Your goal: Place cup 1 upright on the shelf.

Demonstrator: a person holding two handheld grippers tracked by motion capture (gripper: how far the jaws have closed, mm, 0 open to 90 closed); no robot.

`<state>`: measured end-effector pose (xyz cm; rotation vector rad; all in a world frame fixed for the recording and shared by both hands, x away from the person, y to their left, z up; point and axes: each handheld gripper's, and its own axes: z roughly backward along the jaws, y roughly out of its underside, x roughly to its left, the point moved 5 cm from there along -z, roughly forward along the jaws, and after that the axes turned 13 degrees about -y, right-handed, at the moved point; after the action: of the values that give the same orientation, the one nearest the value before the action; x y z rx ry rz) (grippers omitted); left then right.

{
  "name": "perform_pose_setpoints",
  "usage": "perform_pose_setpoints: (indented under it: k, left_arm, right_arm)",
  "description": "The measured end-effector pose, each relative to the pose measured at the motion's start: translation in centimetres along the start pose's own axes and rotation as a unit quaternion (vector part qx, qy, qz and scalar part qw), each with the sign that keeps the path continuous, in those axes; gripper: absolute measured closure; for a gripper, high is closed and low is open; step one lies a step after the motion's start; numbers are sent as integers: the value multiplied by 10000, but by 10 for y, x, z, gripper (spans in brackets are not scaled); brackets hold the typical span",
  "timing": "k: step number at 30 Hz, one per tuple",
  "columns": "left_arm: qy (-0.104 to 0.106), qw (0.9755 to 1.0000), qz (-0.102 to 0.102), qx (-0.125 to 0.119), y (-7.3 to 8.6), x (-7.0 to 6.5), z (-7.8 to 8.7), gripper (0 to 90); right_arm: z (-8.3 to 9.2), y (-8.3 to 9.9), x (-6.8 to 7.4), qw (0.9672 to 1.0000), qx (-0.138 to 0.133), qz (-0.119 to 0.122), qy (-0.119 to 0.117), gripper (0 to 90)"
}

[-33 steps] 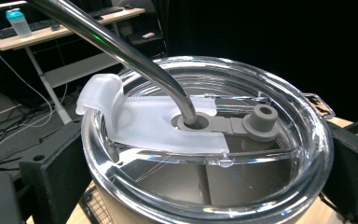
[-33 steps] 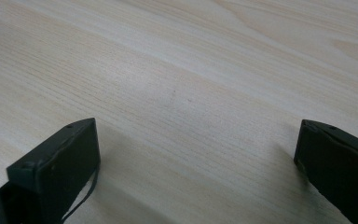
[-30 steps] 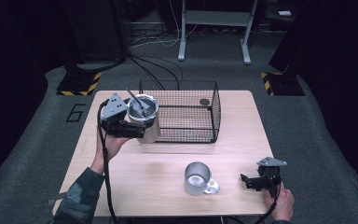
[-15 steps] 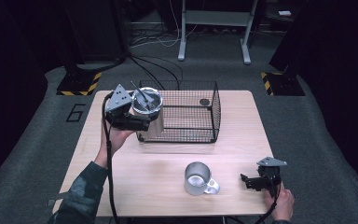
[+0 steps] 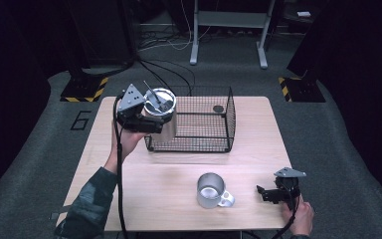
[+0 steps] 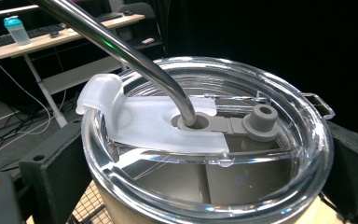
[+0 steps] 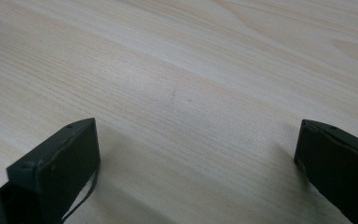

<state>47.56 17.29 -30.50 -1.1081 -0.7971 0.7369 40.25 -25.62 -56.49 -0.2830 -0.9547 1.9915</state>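
In the upper left of the high view, the left gripper (image 5: 151,122) is clamped on a steel tumbler (image 5: 160,117), one jaw on each side of its body, holding it upright and lifted off the wooden table (image 5: 154,184) at the left end of a black wire basket (image 5: 194,122). The left gripper view looks down on the tumbler's clear lid (image 6: 205,135), where a bent metal straw (image 6: 121,46) passes through the centre hole and leans toward the upper left of that frame; a grey stopper (image 6: 260,121) sits just beside the hole. The basket's near left corner stands right below and beside the tumbler, and its wire walls rise around an open floor where a small dark round object (image 5: 218,108) lies toward the back right. In the lower middle of the high view a metal mug (image 5: 211,190) stands on the table, handle to the right, well apart from the tumbler. At the lower right the right gripper (image 5: 268,194) rests low over the table, its jaws spread wide with bare wood between them in the right gripper view, near the mug but not touching it.
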Motion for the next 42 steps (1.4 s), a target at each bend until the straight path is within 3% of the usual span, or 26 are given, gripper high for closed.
perform_pose_setpoints:
  k: [4, 30, 42]
  left_arm:
    - [-88, 9999, -107, -12, -1, 2, -7, 39]
    - [-166, 9997, -153, 124, -5, 6, -42, 39]
    - [-257, 9994, -39, 221, 1, 13, -58, 39]
  right_arm:
    - [0, 0, 0, 10000, 1, -2, 0, 0]
    - [0, 0, 0, 10000, 0, 0, 0, 0]
    - [0, 0, 0, 10000, 1, 2, 1, 0]
